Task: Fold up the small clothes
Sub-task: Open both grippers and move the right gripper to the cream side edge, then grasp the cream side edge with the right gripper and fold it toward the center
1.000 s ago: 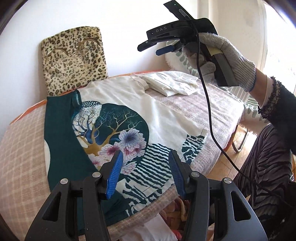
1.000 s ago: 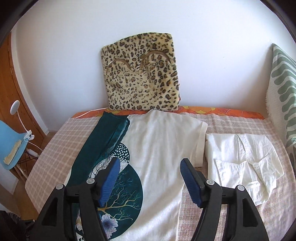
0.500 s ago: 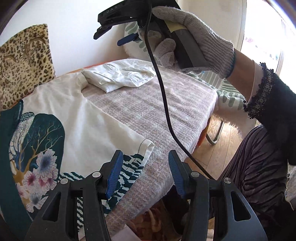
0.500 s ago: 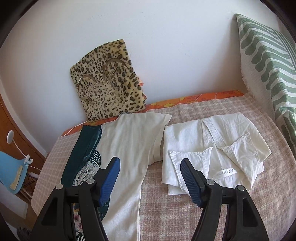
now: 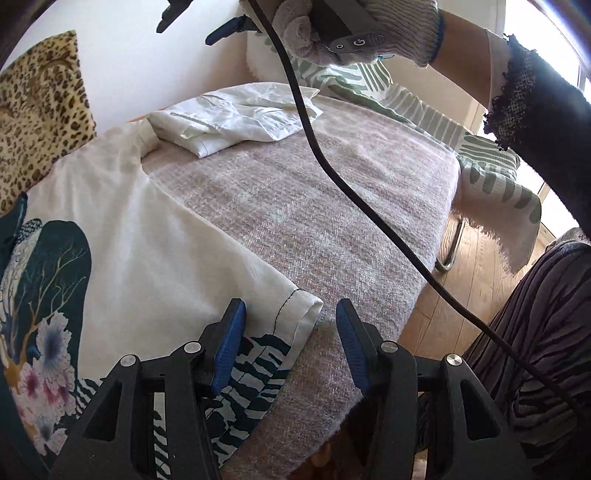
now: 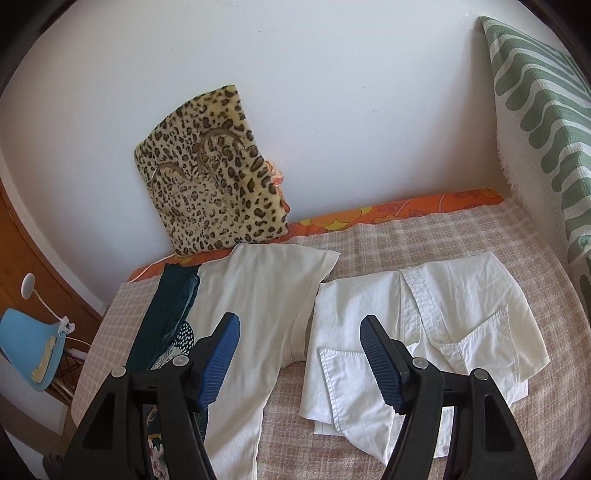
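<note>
A cream shirt with a teal tree-and-flower print [image 5: 122,229] lies flat on the bed; its upper part and sleeve show in the right wrist view [image 6: 258,295]. My left gripper [image 5: 288,332] is open, low over the shirt's near hem corner [image 5: 299,306], not touching it. My right gripper [image 6: 299,350] is open and empty, held above the gap between the printed shirt and a folded white shirt [image 6: 424,332]. In the left wrist view the right gripper [image 5: 199,22] is high up, held by a gloved hand [image 5: 369,26], and the folded white shirt [image 5: 236,114] lies at the back.
A pink checked blanket [image 5: 314,192] covers the bed. A leopard-print cushion [image 6: 210,184] leans on the white wall. A green-striped pillow [image 6: 546,122] stands at the right. A black cable [image 5: 354,192] hangs across the left view. A blue lamp [image 6: 29,350] stands left of the bed.
My left gripper has swung right and lowered from the shirt's printed middle to its near hem corner. My right gripper has turned right, from over the printed shirt toward the folded white shirt.
</note>
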